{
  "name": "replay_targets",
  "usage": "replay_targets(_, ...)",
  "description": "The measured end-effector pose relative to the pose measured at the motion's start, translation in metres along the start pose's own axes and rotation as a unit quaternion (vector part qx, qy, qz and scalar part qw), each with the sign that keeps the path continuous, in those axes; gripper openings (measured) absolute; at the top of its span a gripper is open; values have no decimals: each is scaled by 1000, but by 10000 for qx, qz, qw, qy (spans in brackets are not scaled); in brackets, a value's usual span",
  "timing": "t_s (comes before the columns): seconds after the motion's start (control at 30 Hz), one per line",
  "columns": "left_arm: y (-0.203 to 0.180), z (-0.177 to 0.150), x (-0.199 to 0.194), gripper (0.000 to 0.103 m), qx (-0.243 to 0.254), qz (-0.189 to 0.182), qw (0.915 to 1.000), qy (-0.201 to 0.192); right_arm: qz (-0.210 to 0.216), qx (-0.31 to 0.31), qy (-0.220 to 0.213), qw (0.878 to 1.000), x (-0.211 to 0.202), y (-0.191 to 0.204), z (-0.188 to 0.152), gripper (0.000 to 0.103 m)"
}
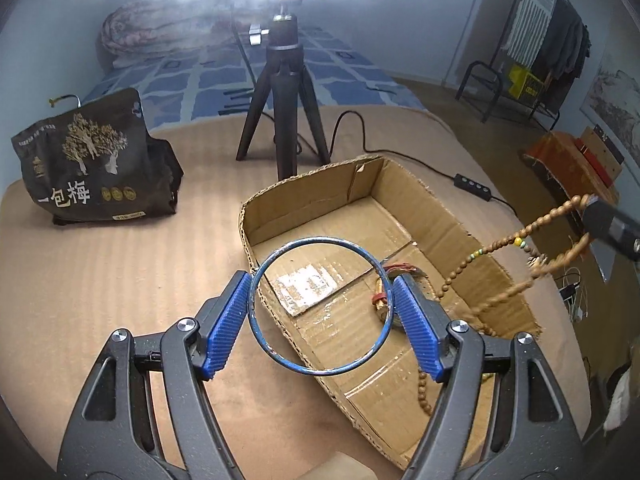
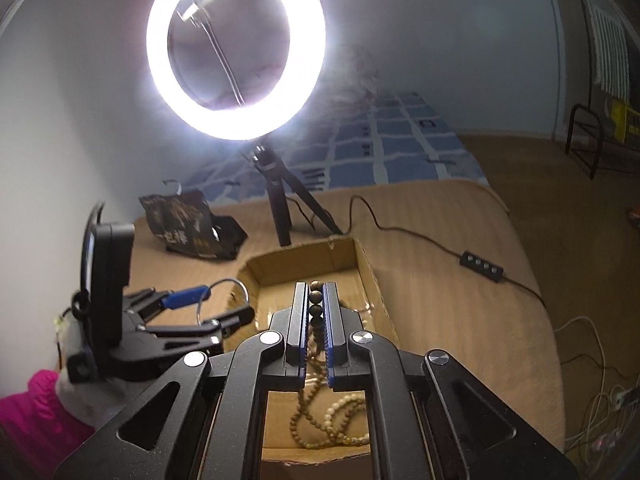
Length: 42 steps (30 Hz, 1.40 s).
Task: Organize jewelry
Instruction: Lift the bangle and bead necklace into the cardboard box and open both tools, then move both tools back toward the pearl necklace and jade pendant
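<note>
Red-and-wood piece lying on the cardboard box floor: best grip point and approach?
Judging loosely: take the red-wrapped wooden piece from above, jaws across its narrow middle. It lies flat on the open-topped cardboard box, and the box walls block side approaches. The blue metal bangle partly hides it, so its exact shape is unclear.

Your ring light (image 2: pixel 237 51) is the main source, blown out to pure white in both views and spreading haze over the wall and bedding behind it. The room corners stay dim. Fisheye curvature bends the edges, with black vignetting. The hanging bead necklace (image 1: pixel 516 248) looks slightly motion-blurred.
</note>
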State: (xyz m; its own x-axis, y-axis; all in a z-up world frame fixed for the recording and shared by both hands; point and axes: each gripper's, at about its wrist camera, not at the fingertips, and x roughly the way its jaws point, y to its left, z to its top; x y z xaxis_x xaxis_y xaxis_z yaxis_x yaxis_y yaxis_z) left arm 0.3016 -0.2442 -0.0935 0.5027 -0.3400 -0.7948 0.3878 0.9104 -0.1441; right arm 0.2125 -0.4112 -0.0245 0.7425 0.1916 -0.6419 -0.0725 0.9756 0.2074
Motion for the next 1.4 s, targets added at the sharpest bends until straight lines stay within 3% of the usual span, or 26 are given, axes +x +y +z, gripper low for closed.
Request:
replay_targets(0.03,0,0,3,75,-7,9,10000,30,-26,14,25,10000,2,-2,-2,13)
replay_targets(0.13,1,2,7,76,-25,38,9999,100,-165,96,-7,9998,3,-7,-8,55)
replay_targets(0.17,2,2,6,76,-21,52,9999,95,-211,110,-53,9997,2,-8,-9,62)
replay_targets(0.53,7,-1,-24,76,55,146,9998,-123,-340,105,-76,9993,-11,-4,-13,63)
replay_targets(0.87,20,-11,-87,76,347,317,9974,-541,-404,-60,-179,9990,-40,22,-20,79)
replay_targets(1.07,49,-31,-131,76,-25,121,9988,-471,-428,-81,-376,9983,-59,41,-33,80)
replay_targets(1.4,118,-85,-196,76,-204,579,9961,-641,-193,-308,-288,9989,-67,78,-66,81)
